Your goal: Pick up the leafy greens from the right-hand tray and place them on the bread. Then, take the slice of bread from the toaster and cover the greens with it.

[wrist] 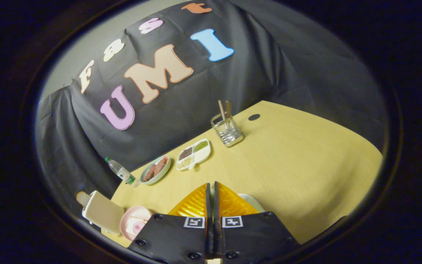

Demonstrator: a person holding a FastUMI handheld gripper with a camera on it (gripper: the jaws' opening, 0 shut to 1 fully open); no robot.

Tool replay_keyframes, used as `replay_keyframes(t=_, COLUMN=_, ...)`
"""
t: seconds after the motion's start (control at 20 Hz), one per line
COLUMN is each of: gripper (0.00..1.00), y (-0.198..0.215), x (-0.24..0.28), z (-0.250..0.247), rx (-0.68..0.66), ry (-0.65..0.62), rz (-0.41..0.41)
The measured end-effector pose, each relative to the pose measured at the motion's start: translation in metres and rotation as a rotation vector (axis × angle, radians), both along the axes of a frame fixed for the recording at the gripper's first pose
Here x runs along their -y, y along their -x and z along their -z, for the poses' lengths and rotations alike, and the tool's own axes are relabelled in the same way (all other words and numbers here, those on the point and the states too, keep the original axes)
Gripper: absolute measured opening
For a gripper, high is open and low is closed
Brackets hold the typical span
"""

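Gripper (211,200) fingers pressed together, nothing visible between them. A white tray (252,201) edge shows just behind the right finger; greens not visible. Toaster (101,212) with bread slice (82,198) sits far left of the fingers, pink plate (134,222) beside it on the table (299,172).

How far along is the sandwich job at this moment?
Nothing looks finished. The bread on the pink plate shows no greens, and a slice stands in the toaster. In hand: the gripper is shut over a white tray; whether it holds greens cannot be told. Left: greens onto bread, then the toaster slice on top.
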State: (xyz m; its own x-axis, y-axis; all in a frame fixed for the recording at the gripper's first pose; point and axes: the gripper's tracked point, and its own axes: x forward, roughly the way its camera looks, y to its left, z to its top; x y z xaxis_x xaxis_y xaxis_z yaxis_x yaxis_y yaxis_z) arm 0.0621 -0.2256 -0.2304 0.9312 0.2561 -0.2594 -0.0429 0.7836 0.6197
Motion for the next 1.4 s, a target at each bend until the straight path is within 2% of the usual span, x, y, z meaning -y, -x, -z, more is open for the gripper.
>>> replay_keyframes(t=0.3, gripper=0.03, y=0.021, x=-0.069, z=-0.056, rx=0.069, ry=-0.059, rz=-0.079)
replay_keyframes(t=0.75, gripper=0.03, y=0.059, x=-0.23, z=-0.112, rx=0.131, ry=-0.214, rz=-0.231)
replay_keyframes(t=0.9, gripper=0.03, y=0.055, x=-0.273, z=-0.109, rx=0.118, ry=-0.283, rz=-0.226)
replay_keyframes(t=1.05, gripper=0.03, y=0.052, x=-0.302, z=-0.085, rx=0.079, ry=-0.307, rz=-0.207)
replay_keyframes(t=1.25, gripper=0.03, y=0.049, x=-0.309, z=-0.042, rx=0.013, ry=-0.253, rz=-0.163)
replay_keyframes(t=1.4, gripper=0.03, y=0.045, x=-0.292, z=-0.02, rx=-0.017, ry=-0.218, rz=-0.106)
